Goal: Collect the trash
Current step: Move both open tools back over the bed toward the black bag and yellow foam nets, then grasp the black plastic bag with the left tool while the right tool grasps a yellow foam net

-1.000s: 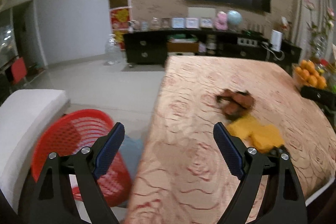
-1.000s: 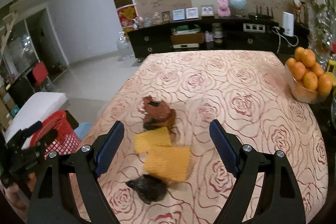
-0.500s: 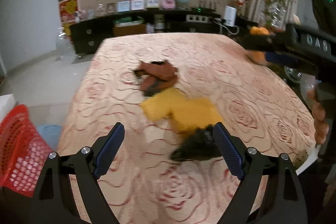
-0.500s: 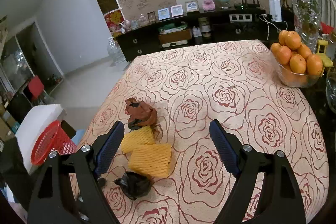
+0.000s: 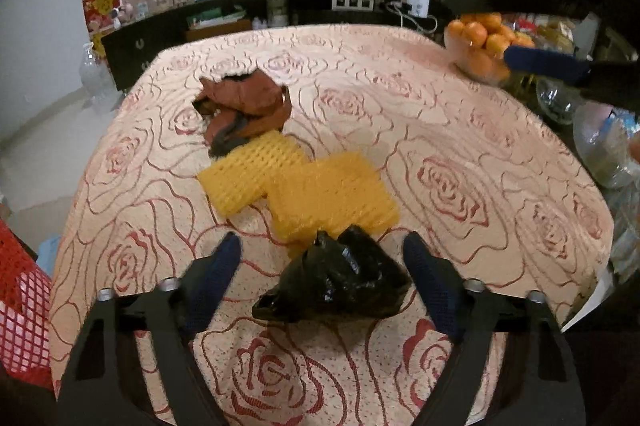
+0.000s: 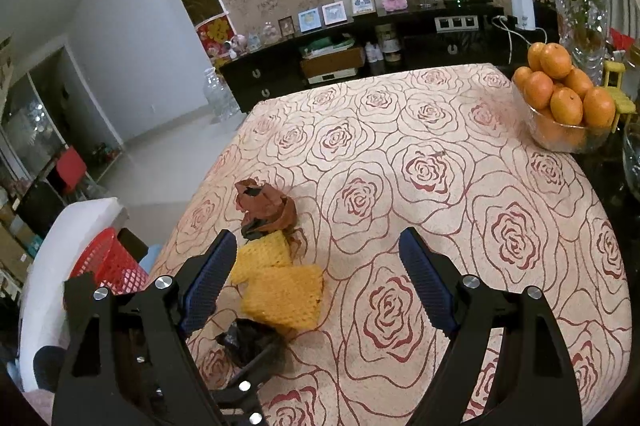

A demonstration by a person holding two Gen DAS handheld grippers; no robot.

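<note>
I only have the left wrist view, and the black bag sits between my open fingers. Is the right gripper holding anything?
Observer: No. The right gripper is open and holds nothing; the yellow foam nets lie by its left finger.
Operator: Where does the red basket stand? I see only its edge.
Observer: The red basket stands below the left edge of the table, beside a white cushioned seat, with its open rim facing up.

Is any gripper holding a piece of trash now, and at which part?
Nothing is held. The open left gripper brackets the black bag; the right gripper is open too.
</note>
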